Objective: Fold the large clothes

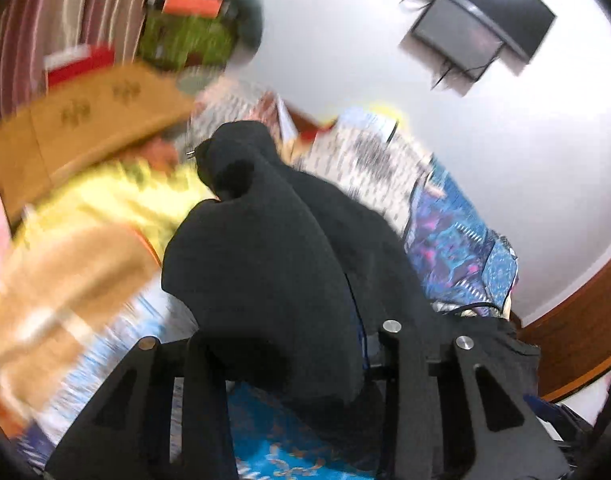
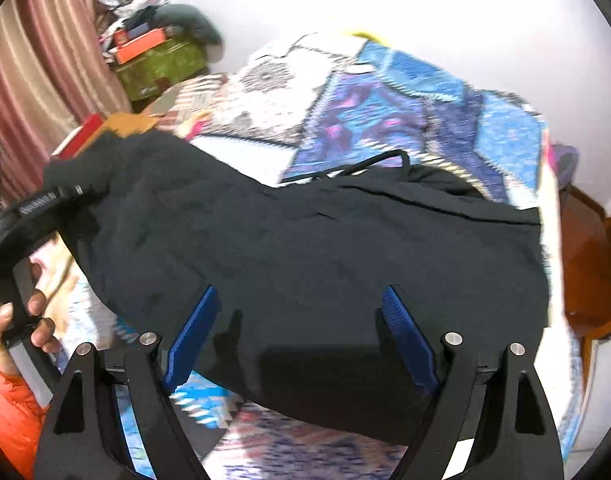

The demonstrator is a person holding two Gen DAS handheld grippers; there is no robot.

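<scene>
- Right gripper (image 2: 301,312): jaws spread wide, blue pads (image 2: 193,332) bare, nothing between them. It sits just above the near edge of the black garment (image 2: 305,248).
- Black garment lies across the patterned bedspread (image 2: 385,120), its left end lifted off the bed.
- Left gripper (image 1: 289,352): fingers hidden under bunched black cloth (image 1: 265,260); the cloth drapes over and between them. From the right wrist view it appears to be pinching the garment's raised left end (image 2: 65,196), but the jaw gap itself can't be seen.
- Person's hand (image 2: 21,328) wraps the left gripper's handle, orange sleeve (image 2: 13,412) below it.
- Background: striped curtain (image 2: 37,60), green box (image 2: 161,68) with an orange one on top, white wall (image 1: 345,40), dark screen (image 1: 477,20) mounted on it.
- Left wrist view is heavily motion-blurred; the yellow and tan items at its left can't be identified.
</scene>
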